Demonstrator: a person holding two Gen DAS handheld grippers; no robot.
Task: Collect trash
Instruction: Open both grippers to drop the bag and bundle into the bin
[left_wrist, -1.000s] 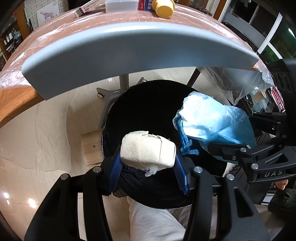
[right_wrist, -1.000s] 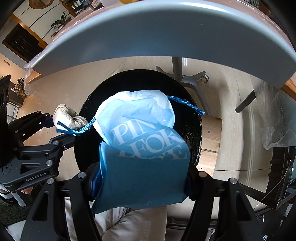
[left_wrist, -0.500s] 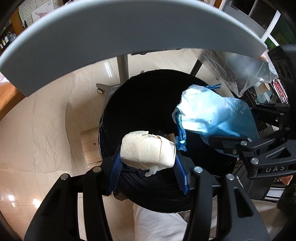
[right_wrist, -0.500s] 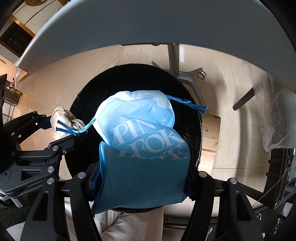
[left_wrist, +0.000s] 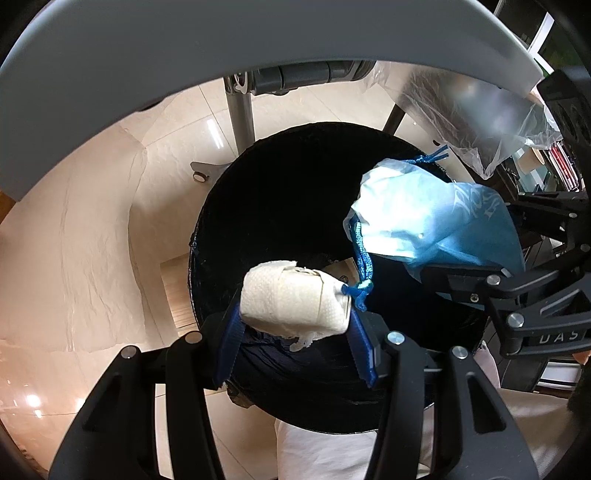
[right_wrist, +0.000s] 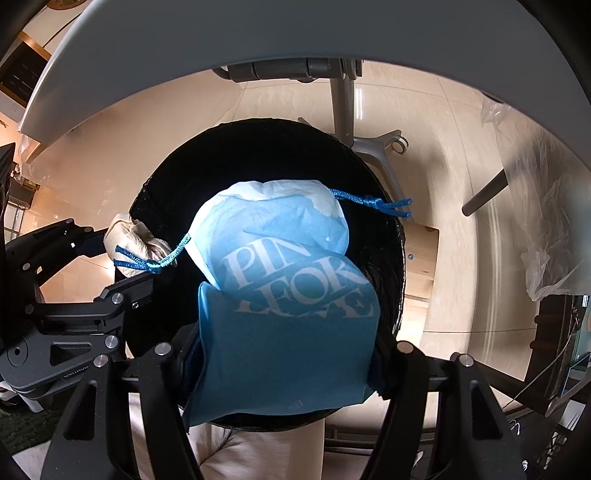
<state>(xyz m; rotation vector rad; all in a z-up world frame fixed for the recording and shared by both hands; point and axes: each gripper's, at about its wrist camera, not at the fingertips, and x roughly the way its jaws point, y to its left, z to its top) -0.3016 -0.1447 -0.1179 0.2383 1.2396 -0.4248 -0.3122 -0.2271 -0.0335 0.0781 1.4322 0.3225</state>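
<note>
My left gripper (left_wrist: 295, 325) is shut on a crumpled white paper wad (left_wrist: 291, 301), held over the near rim of a round black trash bin (left_wrist: 280, 206). My right gripper (right_wrist: 284, 354) is shut on a blue paper bag (right_wrist: 288, 302) with white lettering and blue cord handles, held over the same bin (right_wrist: 258, 155). In the left wrist view the blue bag (left_wrist: 424, 221) hangs at the right, over the bin, its cord touching the wad. In the right wrist view the paper wad (right_wrist: 129, 240) shows at the left, in the left gripper's jaws.
The grey table edge (left_wrist: 221, 48) arches overhead, with a grey metal table leg (left_wrist: 240, 107) and wheeled foot (right_wrist: 388, 144) behind the bin. Clear plastic sheeting (right_wrist: 546, 221) hangs at the right. A wooden block (right_wrist: 421, 266) lies beside the bin on the shiny beige floor.
Both grippers have dropped lower, below the table edge and closer to the bin; the table top is out of view. Both still hold their trash.
</note>
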